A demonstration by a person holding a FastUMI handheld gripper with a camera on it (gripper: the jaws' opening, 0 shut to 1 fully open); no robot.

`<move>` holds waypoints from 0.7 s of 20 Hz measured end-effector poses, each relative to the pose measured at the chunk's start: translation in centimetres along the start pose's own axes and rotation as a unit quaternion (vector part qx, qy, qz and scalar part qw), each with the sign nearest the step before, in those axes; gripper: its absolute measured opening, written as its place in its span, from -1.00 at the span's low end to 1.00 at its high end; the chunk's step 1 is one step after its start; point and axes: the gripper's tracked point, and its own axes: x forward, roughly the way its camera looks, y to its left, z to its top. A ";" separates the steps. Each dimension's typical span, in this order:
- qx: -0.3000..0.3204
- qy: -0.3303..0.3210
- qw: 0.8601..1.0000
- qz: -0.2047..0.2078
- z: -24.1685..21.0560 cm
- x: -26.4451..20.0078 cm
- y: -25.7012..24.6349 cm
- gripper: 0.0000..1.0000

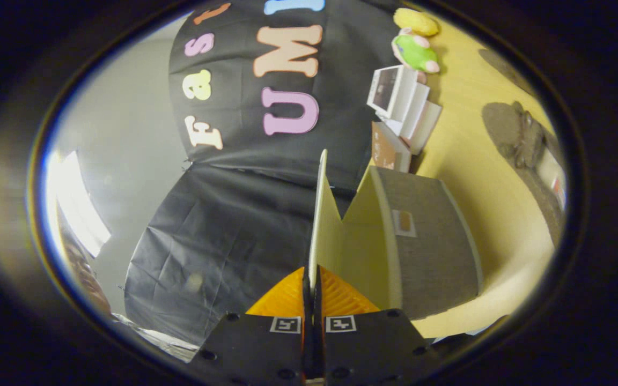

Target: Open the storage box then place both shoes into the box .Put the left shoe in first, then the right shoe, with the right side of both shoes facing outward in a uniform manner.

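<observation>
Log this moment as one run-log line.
phase: opening box | gripper: shut on lid | lid: raised | box: on table | shoe: on table, beyond box

Storage box: interior hidden behind raised lid flap, contents cannot tell | flap's lower edge hidden between the closed orange fingers | grey shoe on tabletop: far part cut off, left or right cannot tell | box label too small to read

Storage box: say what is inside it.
The gripper is shut on the lid flap, swung up from the storage box. Only cream inner walls show; the box's bottom is hidden.
</observation>
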 end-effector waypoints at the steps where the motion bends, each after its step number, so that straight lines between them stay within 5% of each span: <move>1: -0.008 0.006 1.000 0.004 -0.1 0.6 1.2 -0.94; 14: -0.099 0.083 0.990 0.057 -7.3 12.1 11.8 -0.94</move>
